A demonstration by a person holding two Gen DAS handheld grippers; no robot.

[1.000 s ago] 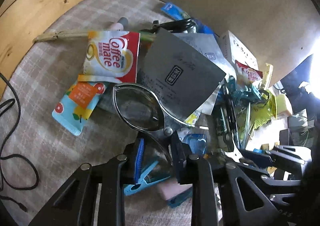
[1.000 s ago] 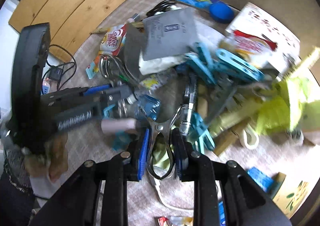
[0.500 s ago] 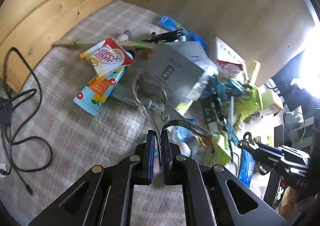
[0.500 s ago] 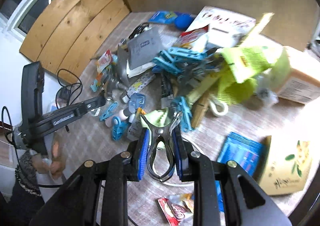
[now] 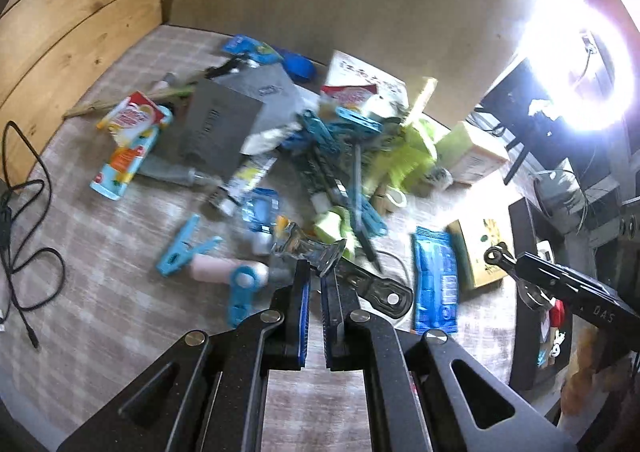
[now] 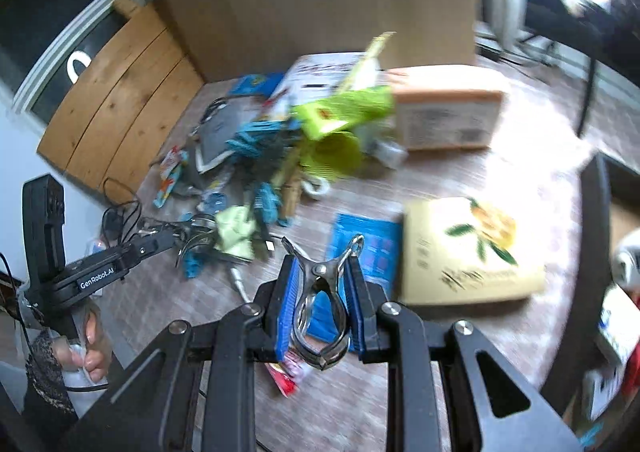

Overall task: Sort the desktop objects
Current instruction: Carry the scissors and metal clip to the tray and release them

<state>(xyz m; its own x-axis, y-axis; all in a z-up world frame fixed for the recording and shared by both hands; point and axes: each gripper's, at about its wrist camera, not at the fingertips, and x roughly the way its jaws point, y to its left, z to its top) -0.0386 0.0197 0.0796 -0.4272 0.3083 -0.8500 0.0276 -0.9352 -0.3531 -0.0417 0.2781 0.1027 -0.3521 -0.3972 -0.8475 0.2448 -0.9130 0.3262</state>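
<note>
Your right gripper (image 6: 320, 284) grips a metal spring clip (image 6: 320, 316) by its handles, jaws pressed on both sides, lifted above the desk (image 6: 460, 352) near the blue packet (image 6: 366, 248) and the yellow box (image 6: 468, 252). Your left gripper (image 5: 314, 292) has its jaws nearly together on what looks like a second metal clip (image 5: 308, 248); motion blur hides the contact, so I cannot tell if the grip is sound. The main pile (image 5: 320, 139) sits behind, untouched. Squeezing the handles springs a clip open, so a slack or off-centre hold could let it twist and snap free. The left clip may slip on polished steel.
</note>
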